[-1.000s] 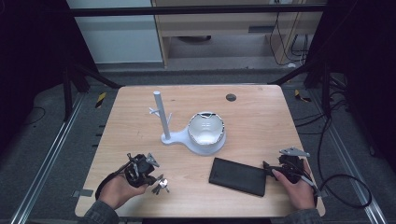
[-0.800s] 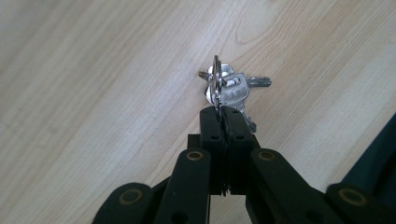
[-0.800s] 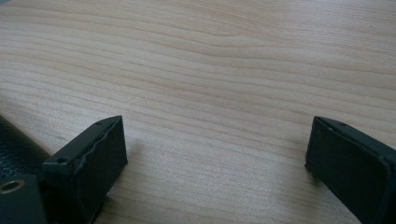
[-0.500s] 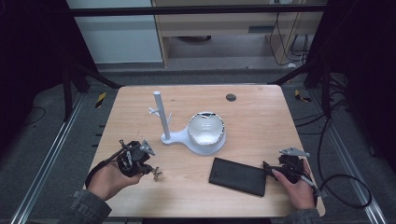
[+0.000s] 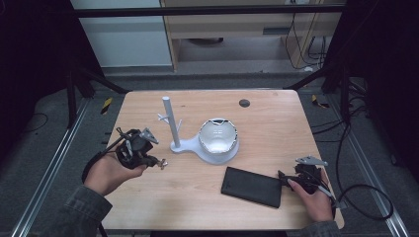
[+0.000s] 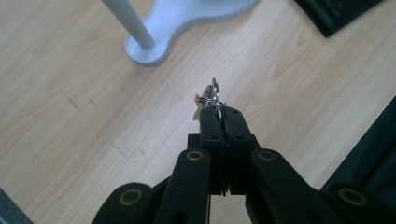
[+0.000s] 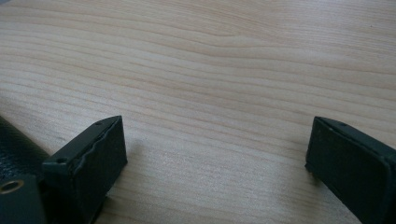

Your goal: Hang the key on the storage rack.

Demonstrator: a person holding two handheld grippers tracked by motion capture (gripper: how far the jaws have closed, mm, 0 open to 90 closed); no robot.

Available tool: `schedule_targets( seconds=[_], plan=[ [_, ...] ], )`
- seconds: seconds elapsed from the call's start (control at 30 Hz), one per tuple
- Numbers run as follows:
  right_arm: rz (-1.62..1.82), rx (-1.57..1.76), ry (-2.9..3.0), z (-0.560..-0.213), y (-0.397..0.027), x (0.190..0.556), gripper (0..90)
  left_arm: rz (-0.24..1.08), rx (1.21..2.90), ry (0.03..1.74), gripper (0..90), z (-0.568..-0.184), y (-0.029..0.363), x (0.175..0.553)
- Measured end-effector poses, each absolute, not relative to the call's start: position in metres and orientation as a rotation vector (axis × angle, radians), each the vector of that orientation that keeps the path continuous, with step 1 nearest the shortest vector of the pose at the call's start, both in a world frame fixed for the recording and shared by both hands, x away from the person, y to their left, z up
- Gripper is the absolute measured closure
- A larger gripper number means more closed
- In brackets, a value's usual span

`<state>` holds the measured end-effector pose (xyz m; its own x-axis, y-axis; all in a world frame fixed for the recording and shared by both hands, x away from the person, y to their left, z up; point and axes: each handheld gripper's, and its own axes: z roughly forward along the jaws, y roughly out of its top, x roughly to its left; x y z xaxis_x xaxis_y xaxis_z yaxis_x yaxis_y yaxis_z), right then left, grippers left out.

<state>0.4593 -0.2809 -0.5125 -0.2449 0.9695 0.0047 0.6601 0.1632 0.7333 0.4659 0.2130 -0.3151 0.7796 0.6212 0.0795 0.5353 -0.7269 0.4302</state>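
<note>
Nearest the person, the right claw (image 5: 284, 178) rests low on the table (image 5: 276, 123) at its near right corner, held in the right hand (image 5: 316, 200). In the right gripper view its two black jaws stand wide apart with bare wood between them, released and gripping nothing. Just to its left lies a flat black case (image 5: 252, 186), its right end close to the claw's tips; a dark corner of the case (image 7: 14, 144) shows beside the left jaw in the right gripper view.

On the near left, the left hand (image 5: 106, 173) holds the left claw (image 5: 157, 162) above the table. Its jaws are clenched on a small bunch of keys (image 6: 210, 99) with a metal ring, which sticks out past the fingertips and hangs clear of the wood.

Farther in, near the table's middle, stands a white stand (image 5: 169, 121): an upright post with small side pegs on a flat base. The base widens to the right into a round dish (image 5: 218, 139). The keys are near the foot of the post (image 6: 128, 23), not touching it.

Beyond that, a small dark round spot (image 5: 244, 103) sits towards the table's far edge.
</note>
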Motion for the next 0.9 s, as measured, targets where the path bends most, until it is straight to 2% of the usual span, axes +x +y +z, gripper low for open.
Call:
schedule_targets(
  seconds=[0.37, 0.9],
  plan=[
    [0.865, 1.544, 1.974, -0.513, -0.280, 0.460, 4.6, 0.357, 2.540, 0.885, 88.3, -0.269, 0.210, 0.483],
    [0.865, 1.543, 1.975, -0.513, -0.280, 0.460, 4.6, 0.368, 2.527, 0.899, 88.3, -0.241, 0.208, 0.495]
  ],
)
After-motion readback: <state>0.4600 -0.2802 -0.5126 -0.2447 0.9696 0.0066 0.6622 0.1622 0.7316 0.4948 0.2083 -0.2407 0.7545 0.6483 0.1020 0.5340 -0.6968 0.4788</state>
